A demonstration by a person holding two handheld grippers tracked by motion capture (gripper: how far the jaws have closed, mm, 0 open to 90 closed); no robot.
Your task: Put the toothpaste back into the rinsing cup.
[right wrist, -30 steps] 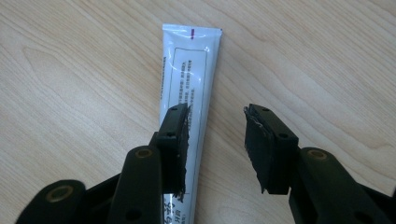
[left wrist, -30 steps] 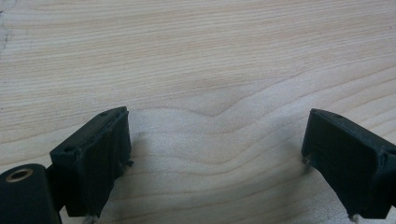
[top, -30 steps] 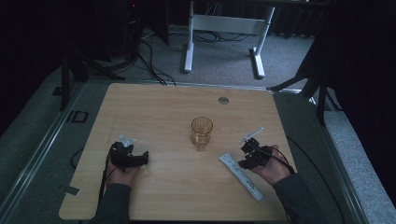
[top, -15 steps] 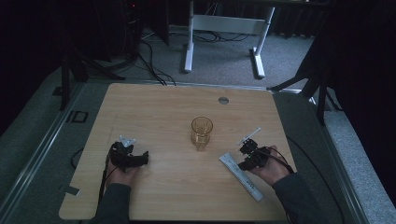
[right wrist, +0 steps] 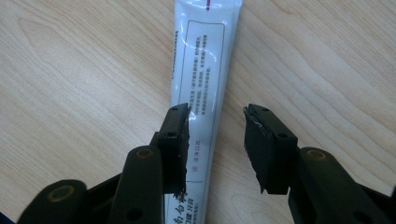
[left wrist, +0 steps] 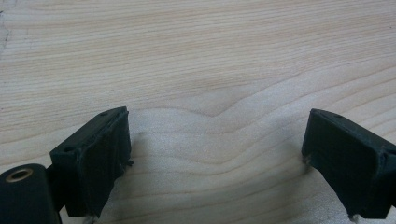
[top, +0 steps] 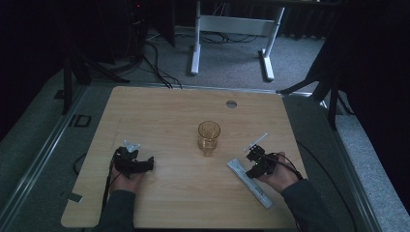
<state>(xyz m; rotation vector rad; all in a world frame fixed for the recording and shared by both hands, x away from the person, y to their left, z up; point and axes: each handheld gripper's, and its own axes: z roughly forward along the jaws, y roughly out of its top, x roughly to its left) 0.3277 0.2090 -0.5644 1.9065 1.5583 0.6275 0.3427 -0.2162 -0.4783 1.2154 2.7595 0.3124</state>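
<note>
The left gripper (top: 147, 163) rested on the wooden table (top: 169, 111), jaws spread wide and empty. The right gripper (right wrist: 215, 140) hovered part-open astride a white toothpaste tube (right wrist: 201, 60), not clamping it, right of the amber glass (top: 209, 137).

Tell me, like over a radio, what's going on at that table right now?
Left gripper open over bare wood. Right gripper open, jaws astride white tube, not closed on it. Glass upright mid-table, apart from both.
</note>
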